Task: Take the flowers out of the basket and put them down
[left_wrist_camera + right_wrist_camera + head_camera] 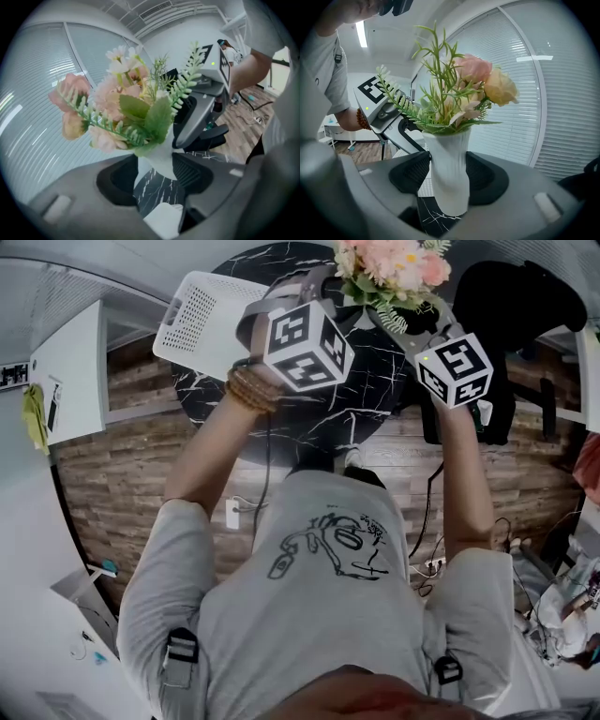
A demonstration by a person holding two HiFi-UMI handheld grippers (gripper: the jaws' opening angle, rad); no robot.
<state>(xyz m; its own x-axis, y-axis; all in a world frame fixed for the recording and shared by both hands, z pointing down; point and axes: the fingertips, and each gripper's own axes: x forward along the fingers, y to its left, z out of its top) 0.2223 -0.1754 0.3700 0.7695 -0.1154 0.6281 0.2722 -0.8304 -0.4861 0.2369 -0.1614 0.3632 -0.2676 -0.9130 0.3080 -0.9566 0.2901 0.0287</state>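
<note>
Pink and cream artificial flowers (389, 268) with green sprigs stand in a white ribbed vase (449, 173). Both grippers hold the vase in the air above the black marble table (337, 418). In the right gripper view my right gripper (449, 180) is shut on the vase's body, both pads against it, and the vase's bottom hangs free of the tabletop. In the left gripper view my left gripper (157, 171) holds the same vase (161, 161) from the other side, its jaws wide and pressed on it. The white perforated basket (202, 320) lies on the table's left part, apart from the flowers.
A black office chair (511, 306) stands behind the table on the right. At the far left there is a white desk (75, 371). Cables and a power strip (431, 563) lie on the wooden floor beside the person.
</note>
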